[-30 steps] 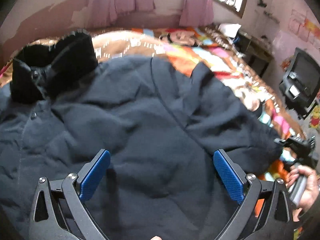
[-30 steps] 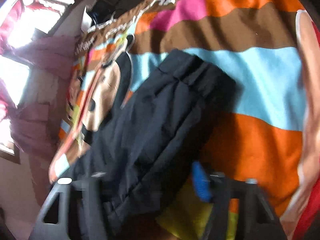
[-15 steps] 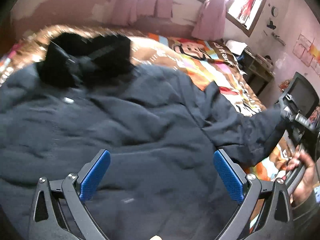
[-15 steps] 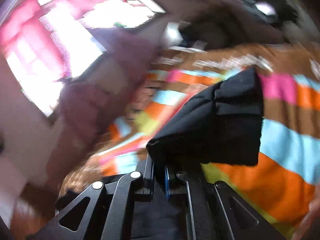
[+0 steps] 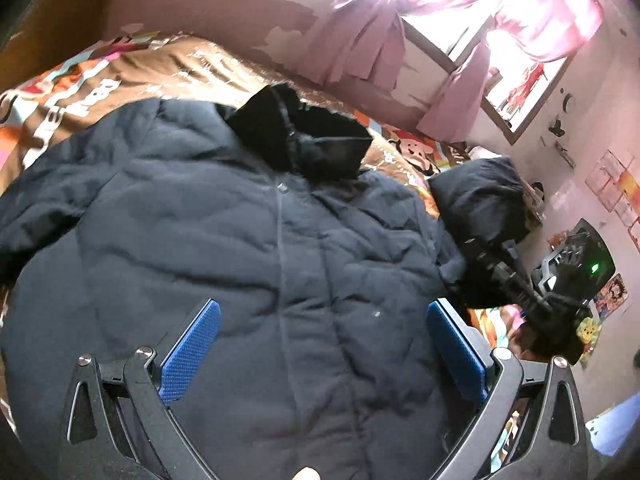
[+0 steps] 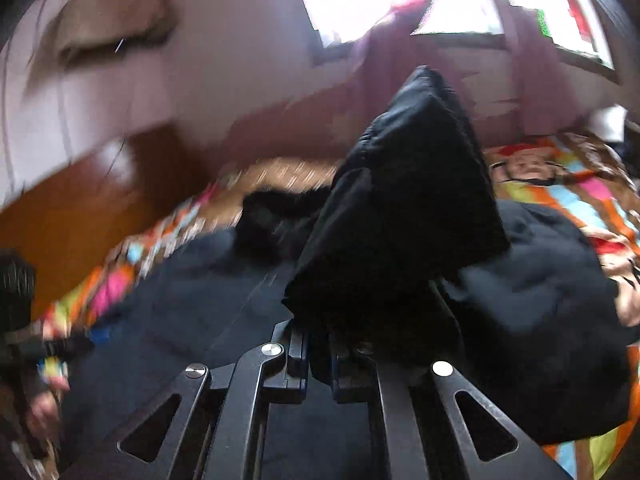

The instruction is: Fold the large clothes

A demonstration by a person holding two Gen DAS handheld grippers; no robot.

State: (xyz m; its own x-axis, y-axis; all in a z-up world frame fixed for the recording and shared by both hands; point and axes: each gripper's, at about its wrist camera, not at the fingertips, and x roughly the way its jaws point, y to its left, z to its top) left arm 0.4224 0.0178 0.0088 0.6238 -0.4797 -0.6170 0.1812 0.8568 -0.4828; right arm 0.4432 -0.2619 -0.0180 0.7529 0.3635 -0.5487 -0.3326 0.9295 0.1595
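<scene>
**one jacket on the bed, right claw pinching its sleeve**

counts: one dark navy padded jacket (image 5: 256, 264), two grippers, one bed, one window with two bunches of pink curtain.

left wrist view: the jacket lies front-up across the centre of the frame, spread over the patterned bedspread (image 5: 68, 80). its black collar (image 5: 304, 136) sits at upper centre; a closed front placket runs down the middle with a snap just below the collar. the left gripper (image 5: 320, 356) hangs over the lower body of the jacket, blue pads (image 5: 190, 354) spread wide apart, nothing between them. whether the tips touch the cloth is hard to judge.

at centre right the jacket's sleeve (image 5: 480, 200) is lifted clear of the bedspread and bunched into a dark lump. the right gripper (image 5: 500, 268) shows below it as a black linkage, partly merged with the dark cloth. beyond it, at right edge, a black chair (image 5: 576, 256) with a green light. posters on the pink wall, far right. window (image 5: 532, 40) and curtains (image 5: 360, 48) at upper right, heavily overexposed.

right wrist view: blurred. the right gripper (image 6: 318, 360) has its jaws drawn almost together on a fold of the sleeve (image 6: 412, 208), which stands up as a dark peak at frame centre and blocks the middle of the bed. the jacket body (image 6: 180, 304) fills lower left and right. the bedspread (image 6: 560, 184) shows at right and in a strip at left. wooden headboard (image 6: 80, 208) at left. at the far left edge a dark object and a hand, too smeared to identify.
</scene>
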